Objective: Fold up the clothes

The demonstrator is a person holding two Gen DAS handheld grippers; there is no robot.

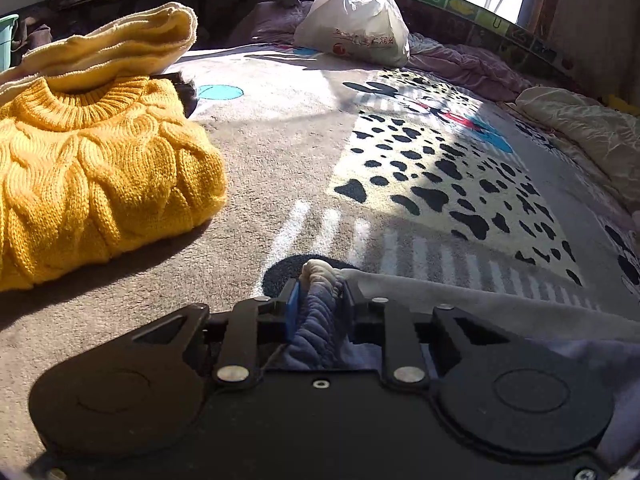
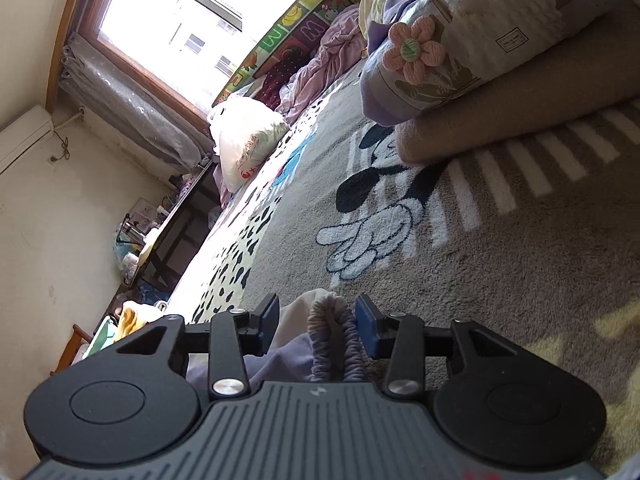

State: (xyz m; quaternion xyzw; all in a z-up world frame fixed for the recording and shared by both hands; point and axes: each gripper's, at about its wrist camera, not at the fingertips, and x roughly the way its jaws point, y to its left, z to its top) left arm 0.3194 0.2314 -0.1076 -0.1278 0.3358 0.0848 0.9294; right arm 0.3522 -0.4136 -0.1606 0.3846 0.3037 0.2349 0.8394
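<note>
Lavender-grey soft cloth with a gathered elastic band, seemingly the waistband of a garment [image 1: 320, 312], is what both tools are working on, over the plush cartoon-printed bed blanket [image 1: 304, 152]. The left gripper [image 1: 318, 304] has its jaws drawn narrow and clamped on the bunched band, with the rest of the cloth trailing off to its right. The right gripper [image 2: 318, 320] has its jaws standing fairly wide, the same ruched band [image 2: 336, 332] lying between them against the blue pad on the right but not pinched. So the band's long axis appears to run from one tool to the other, the left one anchoring it; my guess is that the right jaws must close before the edge can be drawn taut and folded. A folded mustard cable-knit sweater [image 1: 92, 168] sits well apart to the left, seemingly already finished.
</note>
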